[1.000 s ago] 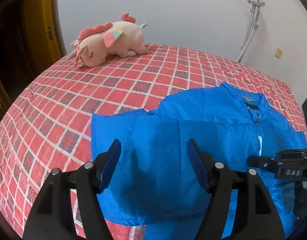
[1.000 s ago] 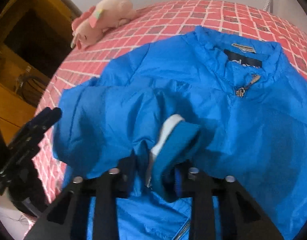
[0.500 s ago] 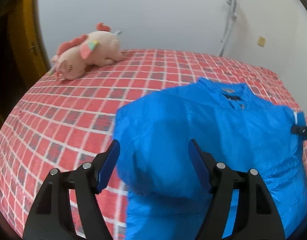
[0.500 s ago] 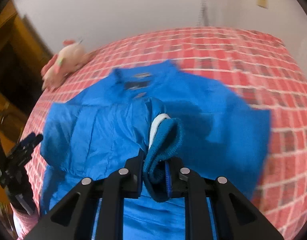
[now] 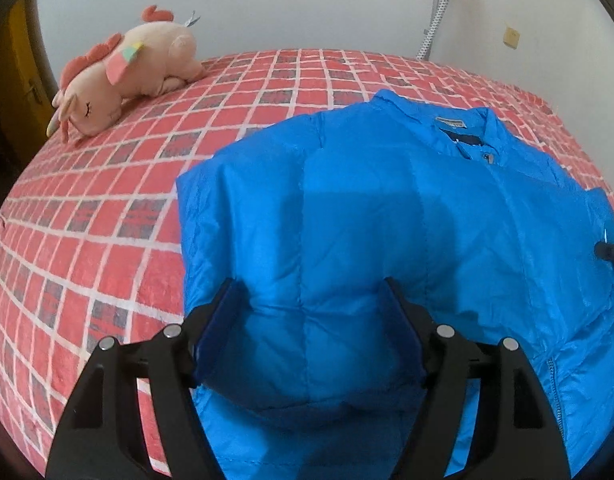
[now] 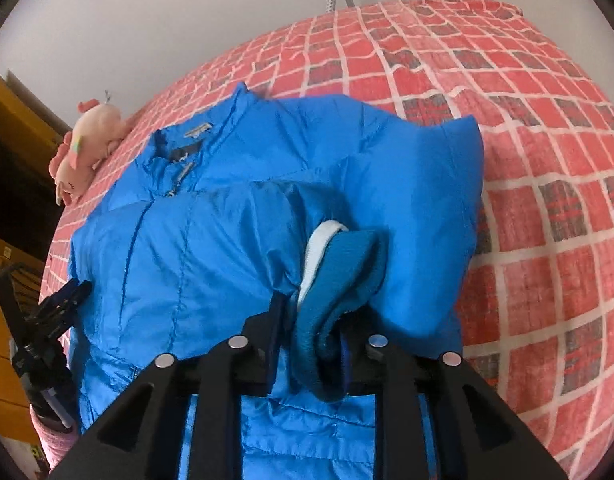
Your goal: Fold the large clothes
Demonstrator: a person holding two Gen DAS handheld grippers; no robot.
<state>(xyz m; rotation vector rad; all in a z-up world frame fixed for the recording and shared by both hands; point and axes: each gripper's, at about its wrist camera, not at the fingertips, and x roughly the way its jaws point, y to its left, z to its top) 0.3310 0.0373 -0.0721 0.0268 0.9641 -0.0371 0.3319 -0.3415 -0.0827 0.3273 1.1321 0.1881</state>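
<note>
A bright blue padded jacket (image 5: 387,216) lies front up on the red checked bedspread (image 5: 107,208), collar toward the wall. My left gripper (image 5: 307,328) is open, its jaws either side of the folded left sleeve near the hem. In the right wrist view the jacket (image 6: 195,248) fills the middle. My right gripper (image 6: 311,344) is shut on the right sleeve's knit cuff (image 6: 339,276), holding it over the jacket's right side. The right gripper's tip (image 5: 611,250) shows at the left view's right edge.
A pink plush unicorn (image 5: 127,80) lies at the bed's far left corner, also seen in the right wrist view (image 6: 87,140). A white wall with a hose (image 5: 439,12) stands behind. Yellow wooden furniture (image 6: 11,152) is on the left of the bed.
My right gripper has carried the cuff across the jacket from the middle to the right side. My left gripper has moved forward over the folded left sleeve, still open.
</note>
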